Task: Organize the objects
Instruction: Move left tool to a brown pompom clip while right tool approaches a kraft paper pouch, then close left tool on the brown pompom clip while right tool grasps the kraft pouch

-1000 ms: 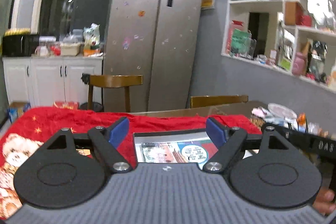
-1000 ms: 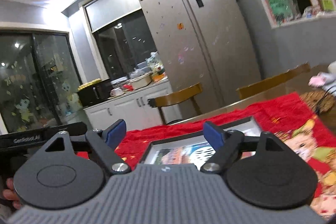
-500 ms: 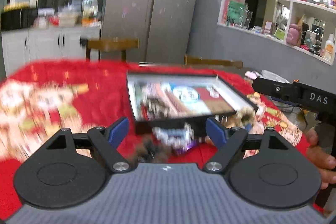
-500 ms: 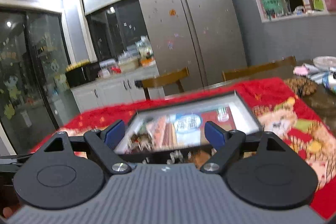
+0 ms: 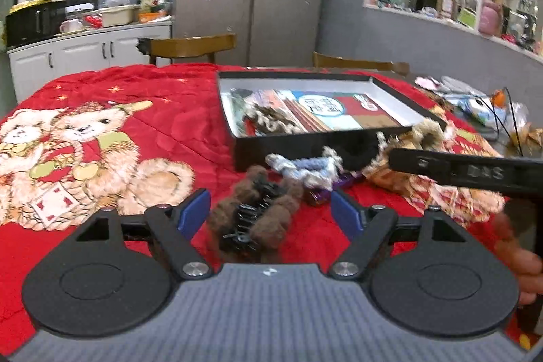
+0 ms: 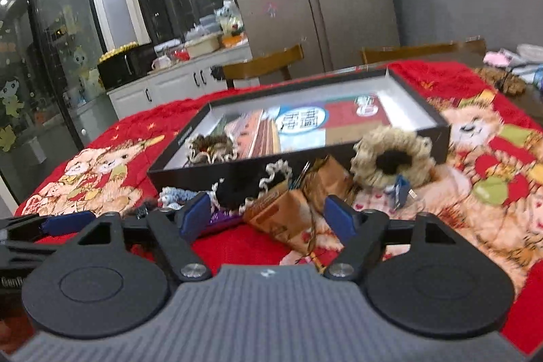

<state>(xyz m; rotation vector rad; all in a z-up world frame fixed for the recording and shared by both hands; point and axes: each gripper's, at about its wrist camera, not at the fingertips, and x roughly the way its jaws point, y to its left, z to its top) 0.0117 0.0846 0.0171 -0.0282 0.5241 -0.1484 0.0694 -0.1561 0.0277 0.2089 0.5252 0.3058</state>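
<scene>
Under my tongs lies a red bear-print blanket (image 5: 142, 131). Ahead of them on it sits a shallow black box (image 5: 305, 148). Between box and tongs lie a brown fuzzy claw clip (image 5: 254, 216), a blue-white scrunchie (image 5: 302, 167), brown paper tags (image 6: 285, 216) and a cream scrunchie (image 6: 390, 162).
</scene>
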